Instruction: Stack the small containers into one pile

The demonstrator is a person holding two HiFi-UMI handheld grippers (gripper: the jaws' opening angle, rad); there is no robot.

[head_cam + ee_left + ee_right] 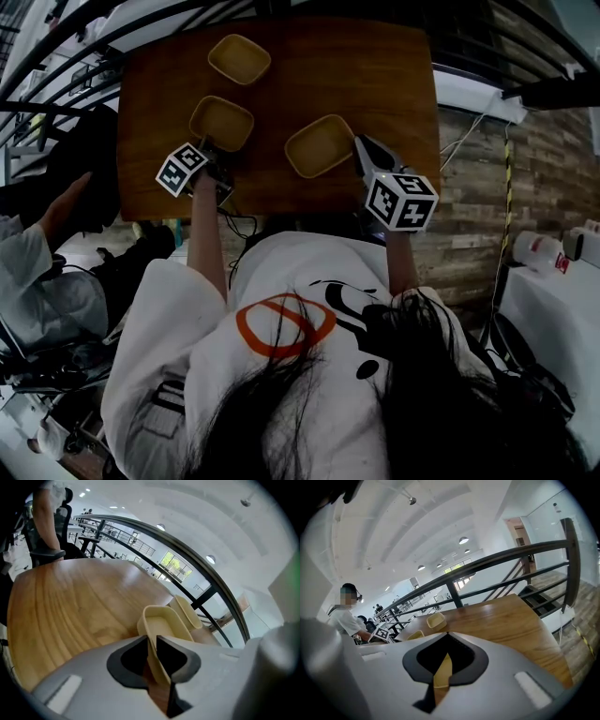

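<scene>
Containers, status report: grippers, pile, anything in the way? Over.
Left gripper shut on near-left container, on its wall. Right gripper shut on right container, on its wall. Far container alone, no pile yet. Nothing seen between them.

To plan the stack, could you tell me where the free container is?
Head view: the free container sits near the table's far edge, just beyond the left container.

3 shallow, tan, rounded-square containers are sitting open side up on the wooden table [375, 75]. The upper container [239, 58] is lying free at the upper middle of the head view. The left container [222, 123] is being pinched at its near rim by the left gripper [208, 148]. The centre container [320, 145], turned diagonally, is being pinched at its right rim by the right gripper [357, 142].
</scene>
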